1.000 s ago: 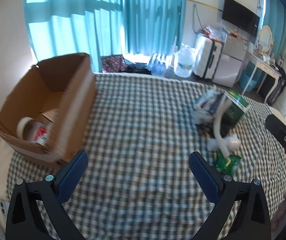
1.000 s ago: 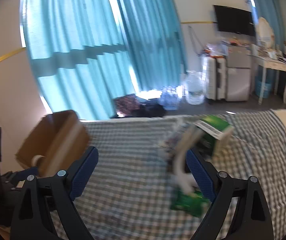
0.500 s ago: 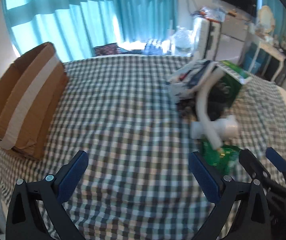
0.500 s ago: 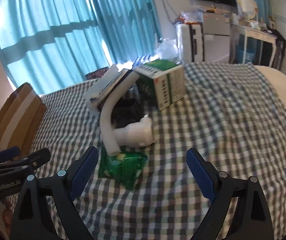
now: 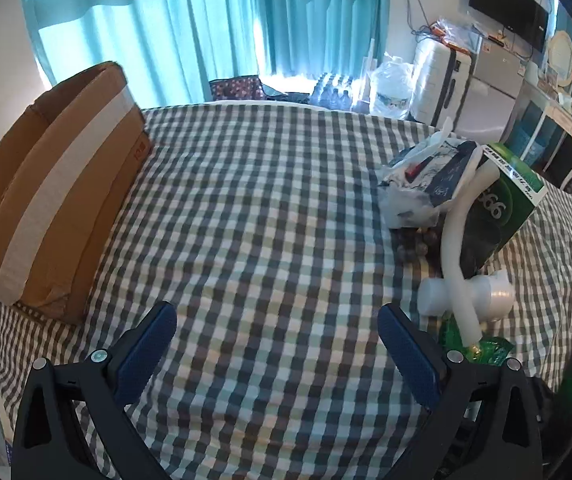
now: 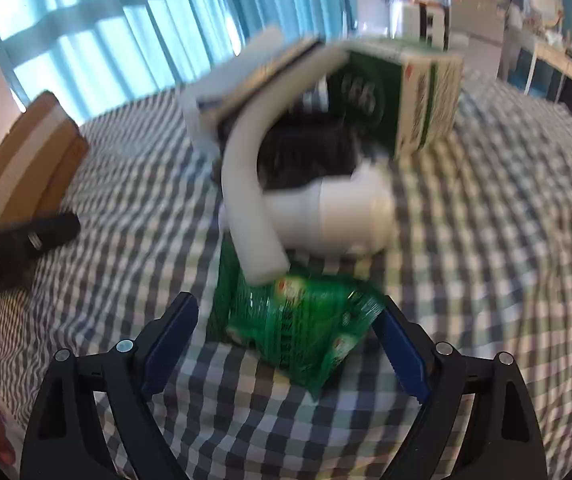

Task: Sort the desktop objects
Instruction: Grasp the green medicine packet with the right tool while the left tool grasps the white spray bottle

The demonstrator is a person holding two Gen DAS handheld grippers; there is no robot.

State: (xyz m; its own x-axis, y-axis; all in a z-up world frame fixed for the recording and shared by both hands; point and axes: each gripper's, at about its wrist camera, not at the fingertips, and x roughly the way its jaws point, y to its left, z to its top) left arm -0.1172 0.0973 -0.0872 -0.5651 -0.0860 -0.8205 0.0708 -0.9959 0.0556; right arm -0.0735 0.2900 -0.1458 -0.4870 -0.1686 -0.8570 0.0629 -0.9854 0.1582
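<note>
On the checkered bed, the green snack packet [image 6: 297, 324] lies right between the right gripper [image 6: 286, 344]'s jaws, which have just been closing but aren't pressing it yet. Left gripper [image 5: 278, 348] hangs wide open over bare bedspread, so right's nearer. Cardboard box [image 5: 46, 200] sits far left.

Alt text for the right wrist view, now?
Blurred view: the open right gripper straddles a green packet on a checked cloth. Behind lie a white tube, a white bottle and a green box.
</note>
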